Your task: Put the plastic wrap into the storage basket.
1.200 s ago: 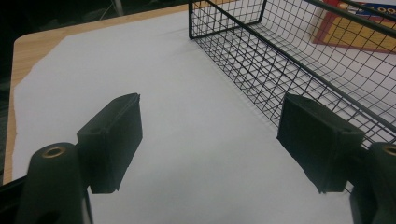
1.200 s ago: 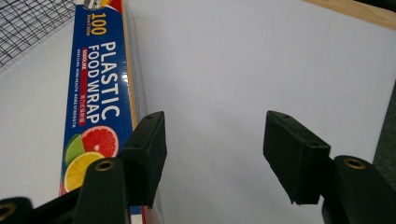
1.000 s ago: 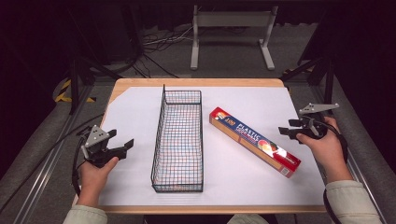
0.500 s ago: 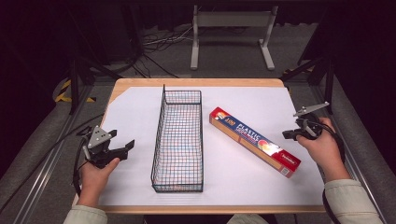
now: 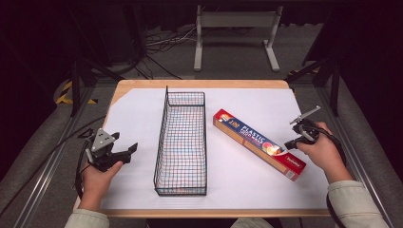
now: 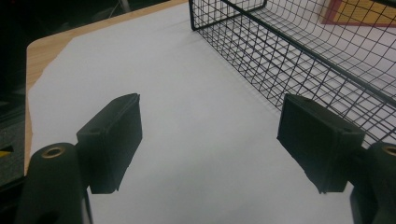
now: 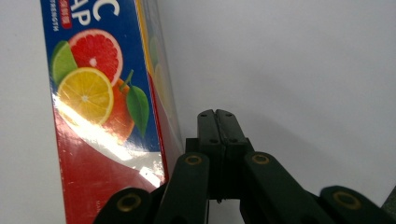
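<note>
Now, notes by item.

Right gripper [image 5: 291, 142]: held in the person's right hand [image 5: 323, 152] at the right side of the table, pointing inward toward the near end of the plastic wrap box [image 5: 259, 142]. In the right gripper view its jaws are pressed flat together with nothing between them [image 7: 215, 116]; they have just been closing. The tips sit just beside the box's long side, over the white sheet; whether they touch the box I cannot tell.

Right arm: forearm in a pale sleeve [image 5: 356, 204] enters from the bottom right corner, wrist bent inward toward the box.

Left gripper [image 5: 126, 151]: held in the left hand [image 5: 97, 178] near the table's left front edge, pointing right toward the wire basket [image 5: 183, 137]. Jaws stand wide apart with only bare sheet between them [image 6: 210, 140]; the black pads [image 6: 114, 140] hold nothing.

Left arm: forearm comes up from the bottom left, hand wrapped around the gripper body, well short of the basket.

Plastic wrap box: lies flat on the white sheet [image 5: 142, 114], right of the basket, set diagonally with its far end toward the basket and its near end by the right hand. Fruit print shows on its face [image 7: 93, 88].

Wire basket: long, black, upright at the table's middle, nothing inside; its mesh wall is seen in the left gripper view [image 6: 299, 56].
</note>
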Demonstrator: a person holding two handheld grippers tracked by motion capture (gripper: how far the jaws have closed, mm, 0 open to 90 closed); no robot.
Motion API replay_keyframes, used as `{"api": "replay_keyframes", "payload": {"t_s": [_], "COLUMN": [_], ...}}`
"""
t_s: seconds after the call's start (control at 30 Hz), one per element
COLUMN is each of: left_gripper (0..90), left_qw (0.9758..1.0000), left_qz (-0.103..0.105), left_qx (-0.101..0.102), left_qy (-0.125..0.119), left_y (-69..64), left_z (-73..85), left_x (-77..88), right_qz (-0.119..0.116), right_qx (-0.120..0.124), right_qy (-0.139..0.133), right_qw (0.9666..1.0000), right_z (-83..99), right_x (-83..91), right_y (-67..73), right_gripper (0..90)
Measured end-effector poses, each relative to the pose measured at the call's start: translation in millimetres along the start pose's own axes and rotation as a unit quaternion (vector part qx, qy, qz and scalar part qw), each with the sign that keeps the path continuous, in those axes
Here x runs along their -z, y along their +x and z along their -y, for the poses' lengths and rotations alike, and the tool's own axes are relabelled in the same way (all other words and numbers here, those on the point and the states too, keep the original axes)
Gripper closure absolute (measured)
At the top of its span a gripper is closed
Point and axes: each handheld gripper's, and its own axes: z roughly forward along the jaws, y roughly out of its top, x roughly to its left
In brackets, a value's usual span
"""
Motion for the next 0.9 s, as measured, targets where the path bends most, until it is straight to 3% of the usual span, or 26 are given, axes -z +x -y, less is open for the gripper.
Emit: {"api": "replay_keyframes", "payload": {"t_s": [0.13, 0.2, 0.37, 0.53, 0.63, 0.9], "left_gripper": [22.4, 22.4, 22.4, 22.4, 22.4, 22.4], "left_qw": [1.0000, 1.0000, 1.0000, 1.0000, 1.0000, 1.0000], "left_qz": [-0.001, -0.001, -0.001, 0.001, 0.002, 0.000], "left_qx": [-0.001, -0.001, 0.000, 0.002, 0.004, 0.002], "left_qy": [0.000, 0.001, 0.001, 0.000, -0.002, -0.001], "left_y": [-0.1, 0.1, 0.2, 0.3, 0.5, 0.1], "left_z": [-0.1, -0.2, -0.3, -0.3, -0.3, -0.4], "left_x": [-0.2, 0.0, -0.3, -0.4, -0.3, -0.1], "right_qz": [-0.006, -0.022, -0.019, -0.038, -0.057, -0.087], "right_qx": [-0.005, 0.001, 0.007, 0.012, 0.043, 0.073], "right_qy": [0.023, 0.037, 0.044, 0.061, 0.073, 0.089], "right_qw": [0.9997, 0.9991, 0.9988, 0.9973, 0.9947, 0.9896], "right_z": [2.0, 3.3, 4.0, 4.7, 4.9, 5.8], "right_x": [-4.8, -8.9, -9.1, -9.3, -10.3, -13.2], "right_y": [0.0, 1.9, 5.4, 14.6, 26.7, 48.3], "right_gripper": [90.0, 90.0, 90.0, 90.0, 90.0, 90.0]}}
